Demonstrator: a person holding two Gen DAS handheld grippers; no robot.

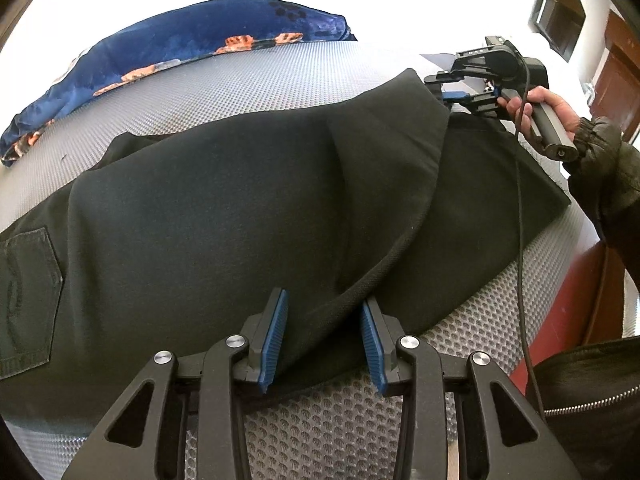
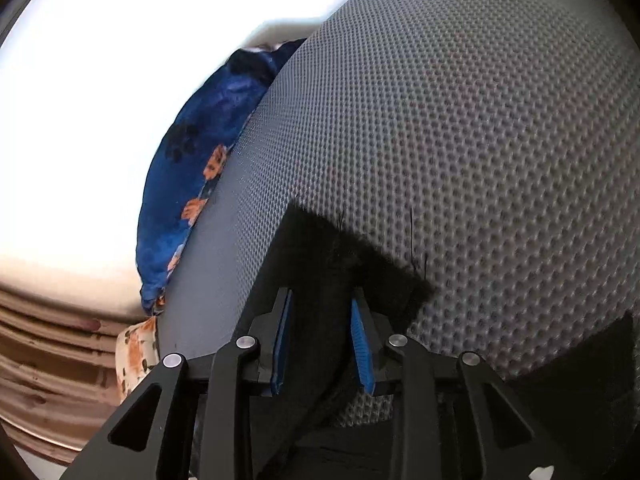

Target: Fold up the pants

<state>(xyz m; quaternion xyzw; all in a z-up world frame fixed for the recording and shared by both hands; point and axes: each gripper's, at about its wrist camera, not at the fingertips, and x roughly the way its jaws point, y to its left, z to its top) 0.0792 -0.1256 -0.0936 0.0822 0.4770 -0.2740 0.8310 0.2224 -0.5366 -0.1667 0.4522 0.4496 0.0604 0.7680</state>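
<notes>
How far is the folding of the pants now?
Done: one leg already lies over the other on the black pants. In hand: the left gripper pinches the near edge, and the right gripper holds the leg end. Left: the pants lie stretched out on the grey mat, not folded shorter yet.

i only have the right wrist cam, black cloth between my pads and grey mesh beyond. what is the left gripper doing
Observer: The left gripper straddles a folded edge of the black pants near the mattress's front edge.
Operator: is the cloth i hold part of the same pants
Observer: Yes, the right gripper sits at a far corner of the top layer, which is folded back over the rest.
Operator: any landmark on the pants
Observer: A back pocket shows at the left of the left wrist view.
</notes>
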